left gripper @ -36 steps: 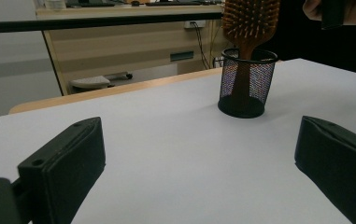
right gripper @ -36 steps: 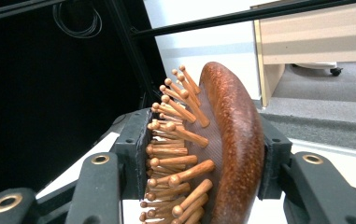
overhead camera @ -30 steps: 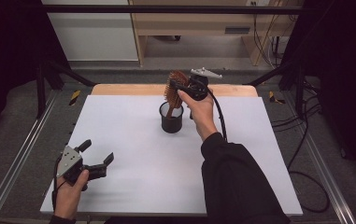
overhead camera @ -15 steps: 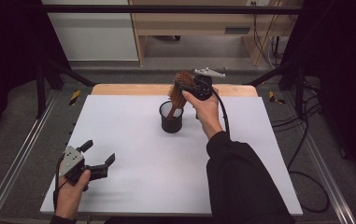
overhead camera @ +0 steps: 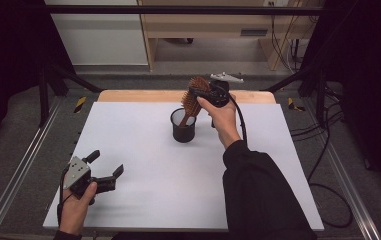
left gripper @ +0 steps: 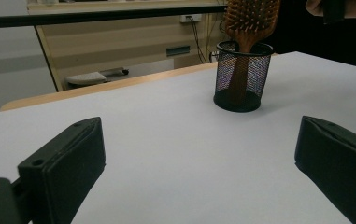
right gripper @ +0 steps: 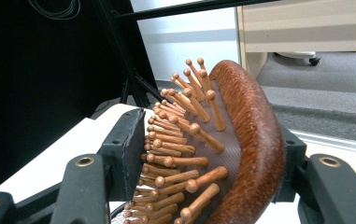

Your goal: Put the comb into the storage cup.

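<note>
Far side of desk: hairbrush stood handle-down in black mesh cup. My right tool straddled its head, jaws just easing apart. Left tool gaped wide, empty, near-left.

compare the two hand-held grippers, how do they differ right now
The left hand-held gripper sits low by the near left of the white table, jaws wide apart around nothing. The right hand-held gripper is raised above the mesh cup; its jaws, just opening, flank the wooden hairbrush head. Both are black, each in one hand.
</note>
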A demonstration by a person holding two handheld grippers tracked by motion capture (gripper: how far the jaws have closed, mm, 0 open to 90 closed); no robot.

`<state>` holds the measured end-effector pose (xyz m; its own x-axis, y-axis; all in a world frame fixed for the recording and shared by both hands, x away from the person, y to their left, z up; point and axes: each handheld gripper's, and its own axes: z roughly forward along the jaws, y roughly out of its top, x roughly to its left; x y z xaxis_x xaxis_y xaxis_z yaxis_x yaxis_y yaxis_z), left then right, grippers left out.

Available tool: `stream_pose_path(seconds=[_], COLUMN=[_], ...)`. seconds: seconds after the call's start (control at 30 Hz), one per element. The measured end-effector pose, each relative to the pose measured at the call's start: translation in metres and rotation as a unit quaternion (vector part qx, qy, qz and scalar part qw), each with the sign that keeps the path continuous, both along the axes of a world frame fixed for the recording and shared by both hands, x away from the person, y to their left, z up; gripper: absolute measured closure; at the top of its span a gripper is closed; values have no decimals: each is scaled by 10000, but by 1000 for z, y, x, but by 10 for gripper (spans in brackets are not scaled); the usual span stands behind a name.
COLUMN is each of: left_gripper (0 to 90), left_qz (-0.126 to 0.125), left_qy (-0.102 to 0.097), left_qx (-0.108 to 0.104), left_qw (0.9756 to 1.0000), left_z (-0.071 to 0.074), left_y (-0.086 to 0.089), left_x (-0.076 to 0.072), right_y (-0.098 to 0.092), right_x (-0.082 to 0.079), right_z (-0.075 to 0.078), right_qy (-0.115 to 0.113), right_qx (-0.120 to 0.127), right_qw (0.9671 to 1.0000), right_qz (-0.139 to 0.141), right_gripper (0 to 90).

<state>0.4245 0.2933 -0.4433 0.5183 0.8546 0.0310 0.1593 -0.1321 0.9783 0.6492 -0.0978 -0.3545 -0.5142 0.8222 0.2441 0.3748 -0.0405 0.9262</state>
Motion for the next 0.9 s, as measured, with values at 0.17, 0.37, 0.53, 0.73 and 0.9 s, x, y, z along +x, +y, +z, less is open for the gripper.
stream_pose_path(seconds=[0.17,0.37,0.53,0.73,0.9], left_gripper=[22,22,22,22,22], left_qz=[0,4,-3,-7,-7], left_qy=[5,10,15,14,25], left_qx=[3,7,12,26,30], left_qw=[10000,10000,10000,10000,10000], left_z=[0,0,0,0,-1], left_y=[0,0,0,-1,-1], left_x=[0,0,0,0,0], right_y=[-3,-5,-5,-7,-8], right_x=[1,2,2,3,2], right_z=[-1,-2,-2,-3,-3], right_qy=[37,72,79,118,133], right_qx=[-35,-15,-22,-54,-70], right_qw=[10000,9999,9999,9999,9998], right_qz=[-39,-70,-68,-102,-105], right_gripper=[392,388,386,371,369])
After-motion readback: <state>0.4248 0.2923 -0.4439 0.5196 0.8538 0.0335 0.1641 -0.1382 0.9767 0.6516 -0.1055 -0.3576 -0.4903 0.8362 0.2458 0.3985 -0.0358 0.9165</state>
